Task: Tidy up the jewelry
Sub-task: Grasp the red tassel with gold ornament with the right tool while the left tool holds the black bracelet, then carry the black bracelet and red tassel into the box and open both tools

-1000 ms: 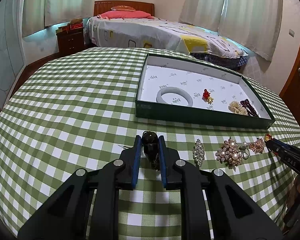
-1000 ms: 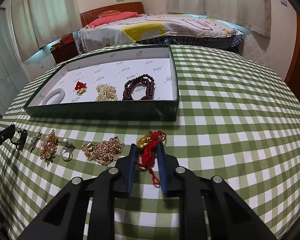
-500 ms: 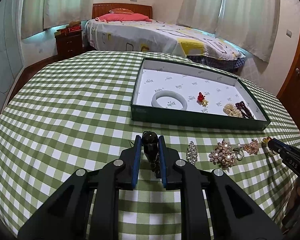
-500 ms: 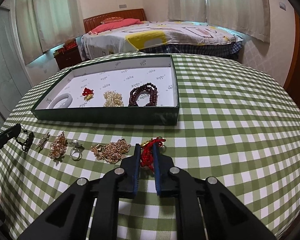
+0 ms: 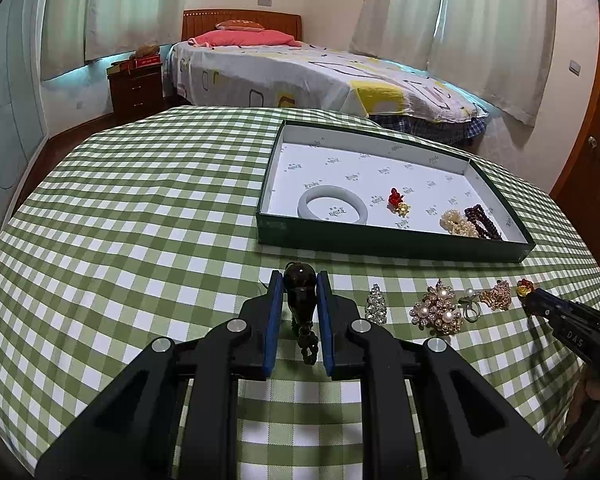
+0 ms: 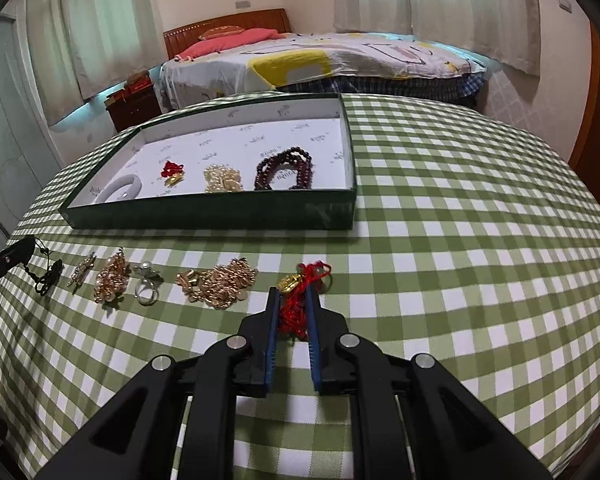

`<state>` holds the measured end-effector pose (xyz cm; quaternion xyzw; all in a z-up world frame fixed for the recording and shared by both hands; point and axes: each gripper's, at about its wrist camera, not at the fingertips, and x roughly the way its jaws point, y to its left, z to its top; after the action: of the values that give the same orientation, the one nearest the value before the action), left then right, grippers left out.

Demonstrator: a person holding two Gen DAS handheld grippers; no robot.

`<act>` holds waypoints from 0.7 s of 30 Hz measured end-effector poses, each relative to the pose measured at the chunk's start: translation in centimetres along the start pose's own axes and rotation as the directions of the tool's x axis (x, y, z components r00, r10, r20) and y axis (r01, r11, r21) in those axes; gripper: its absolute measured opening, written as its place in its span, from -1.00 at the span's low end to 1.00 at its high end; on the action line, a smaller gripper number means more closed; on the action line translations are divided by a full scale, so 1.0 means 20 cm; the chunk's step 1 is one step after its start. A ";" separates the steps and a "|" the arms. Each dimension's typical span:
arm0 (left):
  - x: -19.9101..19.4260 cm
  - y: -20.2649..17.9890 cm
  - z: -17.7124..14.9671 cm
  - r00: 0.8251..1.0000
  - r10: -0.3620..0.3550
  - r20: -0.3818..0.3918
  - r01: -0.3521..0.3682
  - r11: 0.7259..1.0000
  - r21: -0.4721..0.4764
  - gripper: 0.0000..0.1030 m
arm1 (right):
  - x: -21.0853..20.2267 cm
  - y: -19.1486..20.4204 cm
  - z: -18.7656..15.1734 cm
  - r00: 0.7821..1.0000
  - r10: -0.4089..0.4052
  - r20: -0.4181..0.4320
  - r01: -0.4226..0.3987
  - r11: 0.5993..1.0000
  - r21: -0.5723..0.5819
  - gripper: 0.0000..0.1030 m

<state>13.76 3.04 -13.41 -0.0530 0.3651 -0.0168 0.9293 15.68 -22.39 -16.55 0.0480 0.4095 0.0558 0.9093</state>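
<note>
Left wrist: open tablecloth beside tray.

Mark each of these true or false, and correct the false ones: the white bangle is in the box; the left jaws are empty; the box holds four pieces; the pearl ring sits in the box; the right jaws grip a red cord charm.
1. The white bangle lies in the green box. True.
2. The left gripper is empty. False: it is shut on a dark pendant.
3. The box holds four pieces. True.
4. The pearl ring sits in the box. False: it lies on the checked tablecloth.
5. The right gripper grips a red cord charm. True.
</note>
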 end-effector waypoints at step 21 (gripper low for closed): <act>-0.02 0.00 0.03 1.000 -0.007 0.020 0.007 1.000 -0.007 -0.67 | -0.10 0.06 0.02 0.998 0.005 0.068 -0.002 0.999 -0.049 -0.79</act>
<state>13.78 3.17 -12.71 -0.0579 0.3555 -0.0183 0.9327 14.59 -21.50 -14.76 0.0282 0.3765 0.0656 0.9236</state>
